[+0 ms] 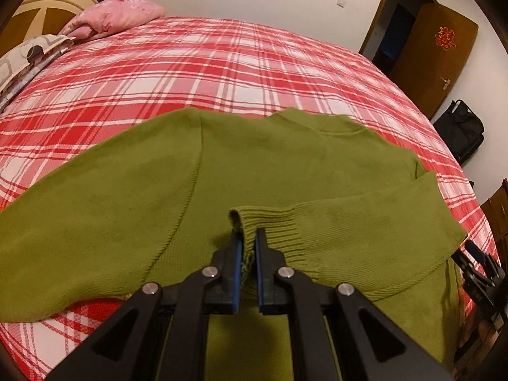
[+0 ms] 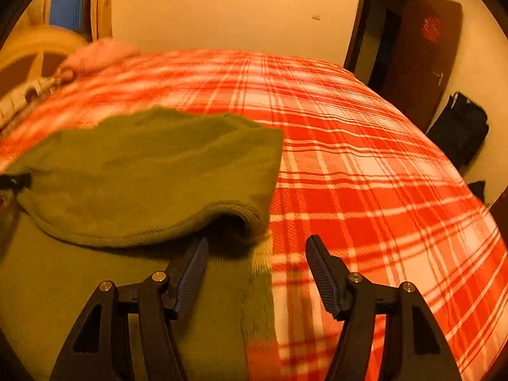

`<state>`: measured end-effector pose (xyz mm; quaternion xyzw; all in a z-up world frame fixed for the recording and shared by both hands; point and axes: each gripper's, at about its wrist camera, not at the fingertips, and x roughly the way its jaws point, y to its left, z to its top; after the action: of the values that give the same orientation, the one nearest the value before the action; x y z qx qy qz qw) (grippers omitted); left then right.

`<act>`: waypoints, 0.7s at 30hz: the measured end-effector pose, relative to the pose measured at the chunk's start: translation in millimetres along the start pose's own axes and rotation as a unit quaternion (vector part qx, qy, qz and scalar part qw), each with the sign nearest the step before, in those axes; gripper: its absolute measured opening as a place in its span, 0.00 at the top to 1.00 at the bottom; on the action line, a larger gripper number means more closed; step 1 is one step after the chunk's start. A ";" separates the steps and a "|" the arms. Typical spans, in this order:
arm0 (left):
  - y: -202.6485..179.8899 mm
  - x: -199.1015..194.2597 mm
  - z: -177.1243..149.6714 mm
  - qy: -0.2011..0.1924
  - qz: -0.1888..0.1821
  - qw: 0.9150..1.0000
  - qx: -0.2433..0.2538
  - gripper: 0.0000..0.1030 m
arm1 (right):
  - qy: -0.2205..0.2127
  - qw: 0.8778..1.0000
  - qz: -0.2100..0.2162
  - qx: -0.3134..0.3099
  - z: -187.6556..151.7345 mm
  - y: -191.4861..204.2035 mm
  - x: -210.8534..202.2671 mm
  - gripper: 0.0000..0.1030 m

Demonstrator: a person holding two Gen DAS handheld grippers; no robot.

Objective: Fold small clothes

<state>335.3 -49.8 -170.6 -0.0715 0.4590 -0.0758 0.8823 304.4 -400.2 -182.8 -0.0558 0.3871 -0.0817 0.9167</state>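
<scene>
Across the bed (image 1: 222, 63), under its red-and-white plaid cover, a green sweater (image 1: 127, 197) lies spread flat, filling the near half of the left wrist view. Its left sleeve runs out toward the near left, and its collar sits at the far edge of the garment. The right sleeve (image 1: 349, 222) is folded back over the body of the sweater, its ribbed cuff (image 1: 270, 222) pointing toward the middle.

At the far left of the bed rest a pink pillow (image 1: 117, 12) and a patterned one beside it. A brown door (image 1: 435, 57) stands open at the far right, with a black bag (image 1: 460, 130) on the floor near it.

The left gripper (image 1: 247, 235) has its jaws narrowed onto the ribbed cuff, pinching the fabric between the blue pads. The right gripper (image 2: 257, 244) stands wide, holding nothing, hovering at the sweater's right edge, just near of the folded sleeve, one finger over green fabric and the other over the plaid cover. That view is blurred.
</scene>
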 end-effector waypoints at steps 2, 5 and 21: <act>1.4 1.6 -0.6 0.000 0.003 1.000 0.000 0.91 | -0.006 0.999 -0.022 0.050 5.2 -17.2 3.9 0.37; 1.6 7.4 -4.3 0.005 0.008 1.000 0.008 0.87 | 0.014 0.991 -0.016 0.133 1.4 -51.7 15.4 0.35; 2.9 -2.1 -26.2 -0.023 0.044 0.997 0.063 0.76 | -0.015 0.994 0.040 0.105 25.9 -24.1 -39.7 0.34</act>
<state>312.8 -48.0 -184.4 0.0024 0.4357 -0.0639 0.8978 293.2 -415.1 -133.0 0.0552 0.3649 -0.0845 0.9255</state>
